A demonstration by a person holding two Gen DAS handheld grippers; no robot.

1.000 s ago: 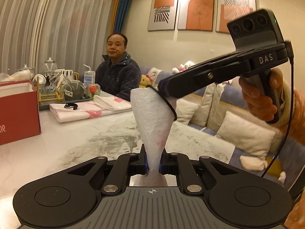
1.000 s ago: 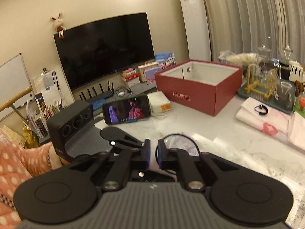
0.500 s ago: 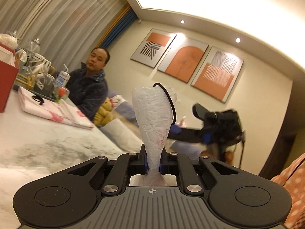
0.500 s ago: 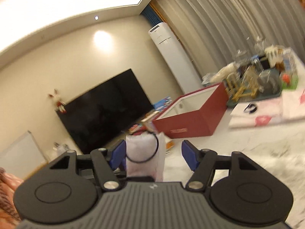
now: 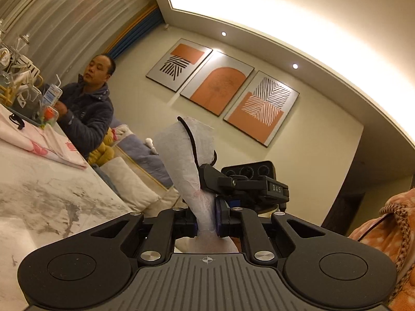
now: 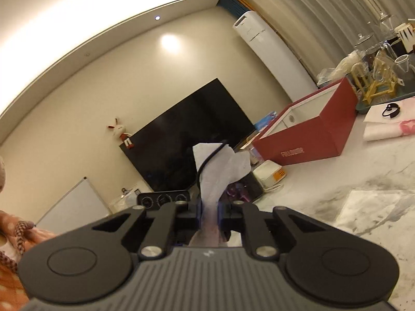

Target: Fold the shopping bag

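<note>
The shopping bag (image 5: 181, 155) is rolled into a narrow white bundle with faint pink print. A black elastic band (image 5: 190, 140) loops near its top. My left gripper (image 5: 206, 220) is shut on the bundle's lower part and holds it upright in the air. In the right wrist view the same bag (image 6: 220, 168) rises between the pads of my right gripper (image 6: 209, 215), which is shut on it from the opposite side. The band (image 6: 207, 163) runs down its left edge. The right tool's camera housing (image 5: 249, 172) sits just behind the bundle.
A marble table (image 5: 52, 202) lies below to the left, with folded white-and-pink bags (image 6: 389, 127) and a red box (image 6: 311, 134) on it. A tray of glassware (image 6: 376, 77) stands further back. A person (image 5: 88, 108) sits at the far side. Sofa cushions (image 5: 129, 181) are beyond the table edge.
The right gripper stood open around the bundle half a second ago and has now shut on it. Both views have tilted upward. The left gripper kept its hold throughout.
</note>
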